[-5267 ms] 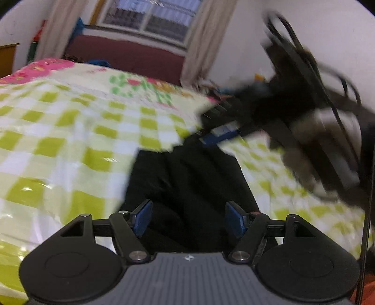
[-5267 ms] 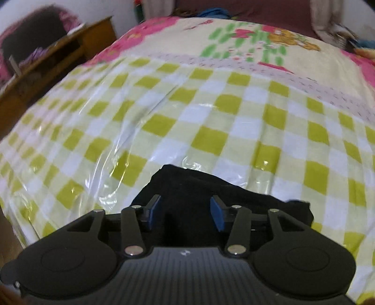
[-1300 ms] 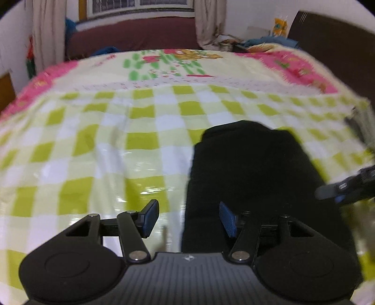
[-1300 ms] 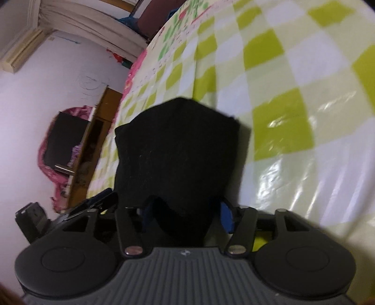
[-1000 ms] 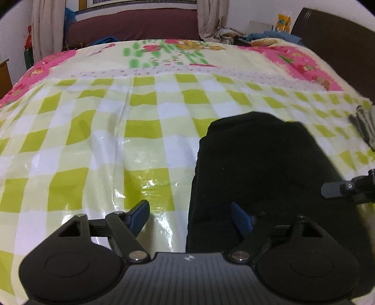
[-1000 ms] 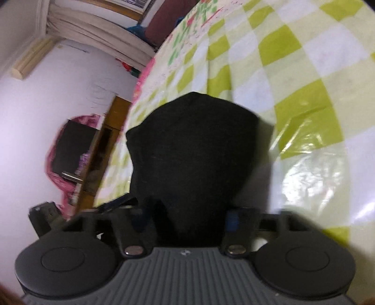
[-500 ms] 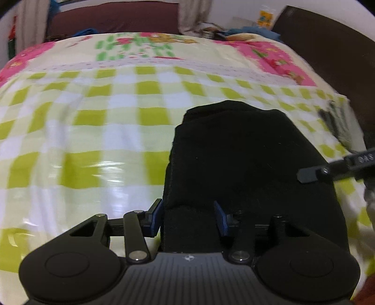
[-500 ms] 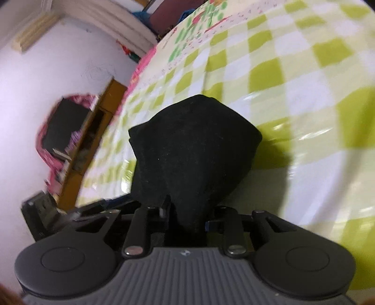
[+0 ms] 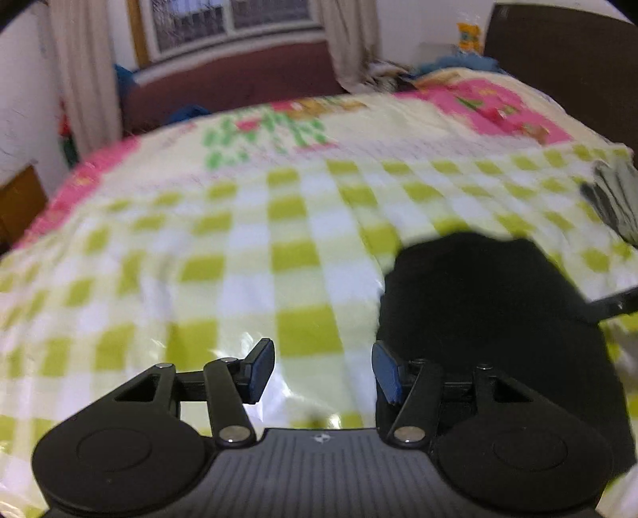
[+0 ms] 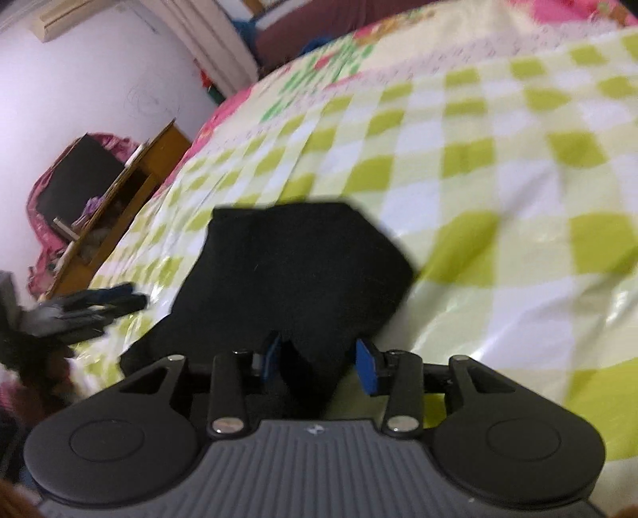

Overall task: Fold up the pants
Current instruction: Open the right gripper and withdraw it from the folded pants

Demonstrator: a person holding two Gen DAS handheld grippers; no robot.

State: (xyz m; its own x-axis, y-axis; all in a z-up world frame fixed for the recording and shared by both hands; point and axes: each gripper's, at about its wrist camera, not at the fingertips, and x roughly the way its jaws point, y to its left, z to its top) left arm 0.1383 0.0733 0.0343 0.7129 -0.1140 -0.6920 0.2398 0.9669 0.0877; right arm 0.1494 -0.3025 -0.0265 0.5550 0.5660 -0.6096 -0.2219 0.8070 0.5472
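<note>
The black pants lie folded into a compact bundle on the green-and-white checked bed cover. My left gripper is open and empty, just left of the bundle's near edge. In the right wrist view the pants lie right ahead. My right gripper is open, with a fold of the black cloth lying between its blue pads. The left gripper shows blurred at the left of that view.
A wooden desk with clutter stands off the bed's left side. A dark headboard rises at the right, and a window with curtains is at the far end. The flowered pink part of the cover lies beyond the pants.
Both grippers have opened and let go of the pants. The left one has moved left off the bundle. The pants now lie flat on the cover.
</note>
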